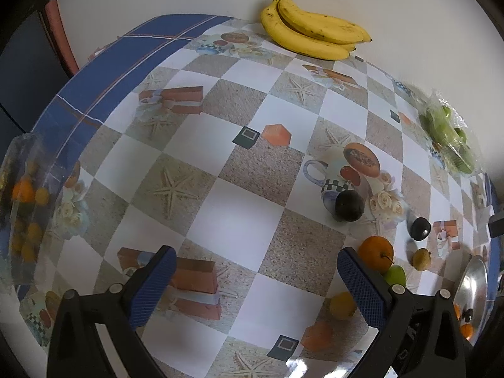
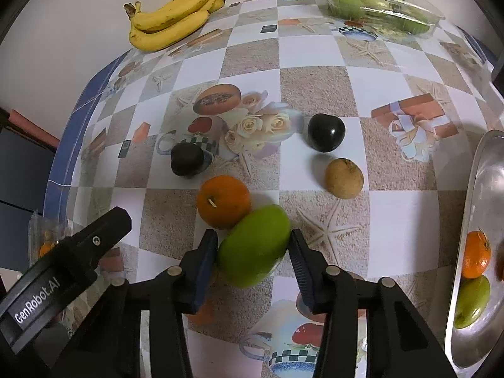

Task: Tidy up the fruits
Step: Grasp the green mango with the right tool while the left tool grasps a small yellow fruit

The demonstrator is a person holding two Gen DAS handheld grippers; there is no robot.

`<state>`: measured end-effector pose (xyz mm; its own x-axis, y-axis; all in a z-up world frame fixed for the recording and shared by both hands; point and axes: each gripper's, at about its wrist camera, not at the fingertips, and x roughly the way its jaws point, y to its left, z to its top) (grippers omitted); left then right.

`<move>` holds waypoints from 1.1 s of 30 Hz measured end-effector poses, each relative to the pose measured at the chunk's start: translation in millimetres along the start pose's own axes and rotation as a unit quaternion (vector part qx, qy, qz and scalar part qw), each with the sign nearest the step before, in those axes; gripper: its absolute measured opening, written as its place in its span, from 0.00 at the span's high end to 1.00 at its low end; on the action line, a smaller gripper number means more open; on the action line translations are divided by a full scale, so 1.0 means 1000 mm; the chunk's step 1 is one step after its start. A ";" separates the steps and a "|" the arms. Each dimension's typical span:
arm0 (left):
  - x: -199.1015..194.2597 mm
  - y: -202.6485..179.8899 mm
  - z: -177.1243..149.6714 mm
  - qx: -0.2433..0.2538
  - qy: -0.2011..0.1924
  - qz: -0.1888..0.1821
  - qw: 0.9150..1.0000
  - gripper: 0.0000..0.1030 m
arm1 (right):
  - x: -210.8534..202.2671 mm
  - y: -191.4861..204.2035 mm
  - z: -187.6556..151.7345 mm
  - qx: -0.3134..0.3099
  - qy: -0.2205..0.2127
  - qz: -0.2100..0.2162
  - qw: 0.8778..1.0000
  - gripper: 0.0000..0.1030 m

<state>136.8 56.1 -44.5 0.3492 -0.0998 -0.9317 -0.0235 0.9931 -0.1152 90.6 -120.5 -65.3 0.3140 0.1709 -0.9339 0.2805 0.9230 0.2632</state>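
My right gripper [image 2: 253, 253] is shut on a green mango [image 2: 255, 245], which touches an orange [image 2: 224, 201] on the table. Beyond lie a dull dark fruit [image 2: 187, 160], a shiny dark plum [image 2: 326, 132] and a brown round fruit [image 2: 344, 178]. My left gripper [image 1: 256, 280] is open and empty above the tablecloth. In the left wrist view the orange [image 1: 376, 251], green mango [image 1: 395, 275], a yellow fruit [image 1: 342, 305], the plum [image 1: 420, 228] and the dull dark fruit [image 1: 349, 205] lie at the right.
A bunch of bananas [image 2: 176, 15] lies at the far edge by the wall. A clear tray of green fruit [image 2: 381, 6] sits far right. A steel plate [image 2: 485, 195] at the right reflects fruit. A clear pack of small orange fruit [image 1: 25, 208] sits at the left edge.
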 end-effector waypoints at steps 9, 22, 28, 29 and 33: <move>0.000 -0.009 -0.002 0.010 -0.009 -0.018 1.000 0.00 | 0.000 -0.003 0.000 0.005 0.000 0.009 1.000 0.53; 0.002 -0.015 -0.004 0.004 0.015 -0.050 0.999 0.00 | -0.015 -0.021 -0.003 0.033 0.001 0.027 0.999 0.54; 0.006 -0.018 -0.010 0.007 0.029 -0.049 0.998 0.01 | -0.031 -0.036 -0.003 0.042 -0.009 0.018 0.999 0.54; 0.007 -0.019 -0.010 0.008 0.031 -0.051 0.998 0.02 | -0.034 -0.038 -0.003 0.043 -0.011 0.016 0.999 0.54; 0.008 -0.029 -0.015 0.025 0.041 -0.062 0.997 0.16 | -0.046 -0.050 -0.001 0.052 -0.023 0.011 0.998 0.54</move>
<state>126.5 25.8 -54.2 0.2684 -0.2249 -0.9367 0.0634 0.9744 -0.2157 61.2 -173.7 -35.7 0.3607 0.1722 -0.9166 0.3660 0.8778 0.3090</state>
